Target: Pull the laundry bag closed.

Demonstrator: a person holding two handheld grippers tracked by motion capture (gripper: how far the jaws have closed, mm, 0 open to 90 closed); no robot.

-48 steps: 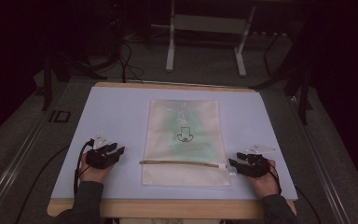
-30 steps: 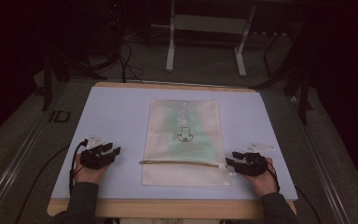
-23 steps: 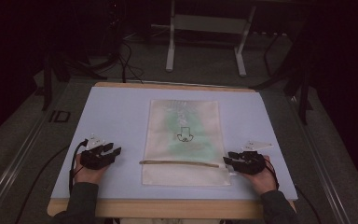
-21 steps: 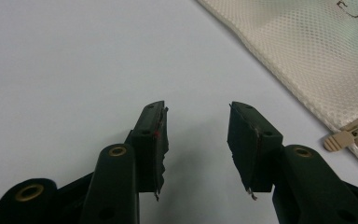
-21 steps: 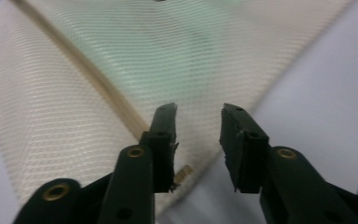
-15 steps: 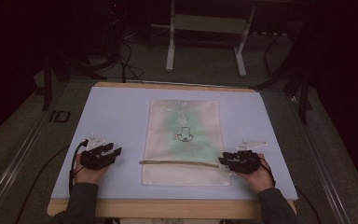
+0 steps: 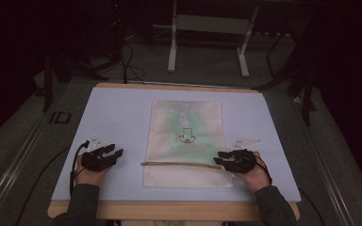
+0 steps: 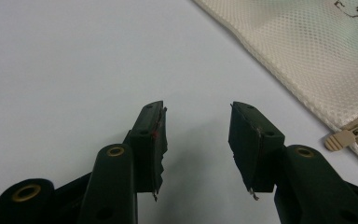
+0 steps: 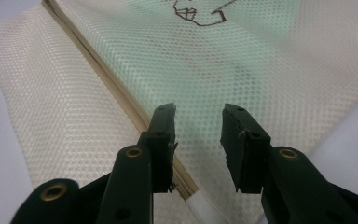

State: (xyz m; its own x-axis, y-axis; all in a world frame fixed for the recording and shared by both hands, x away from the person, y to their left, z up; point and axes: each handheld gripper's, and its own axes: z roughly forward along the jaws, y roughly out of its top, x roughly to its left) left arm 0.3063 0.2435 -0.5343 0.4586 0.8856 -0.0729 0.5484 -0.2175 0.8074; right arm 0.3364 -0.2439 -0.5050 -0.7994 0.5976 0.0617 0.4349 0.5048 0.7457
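Near edge: my hands and sleeves come in over the table (image 7: 122, 117) rim, one gripper in each.
Right gripper (image 7: 225, 158): it has slid leftward onto the right side of the mesh bag (image 7: 186, 136). Earlier it sat on bare table just right of the bag. Its jaws have just been closing from wide, then eased back a little. They stand parted now, over the mesh, nothing pinched between them.
Zipper (image 7: 181, 164): a tan strip across the near part of the bag. In the right gripper view it runs under my left jaw (image 9: 126, 98). A white bit shows at its near end (image 9: 205, 208), possibly the pull, but the view is too close to be sure.
Left gripper (image 7: 112, 151): parked on the table left of the bag, unmoved. Jaws apart and empty. A tan tab (image 8: 341, 138) at the bag's edge lies near, untouched.
Bag, farther: flat, centred, pale green inside, a dark drawn figure (image 7: 186, 136) mid-panel.
Meaning: my judgement is that the right side is lining up on the zipper end; no grip yet.
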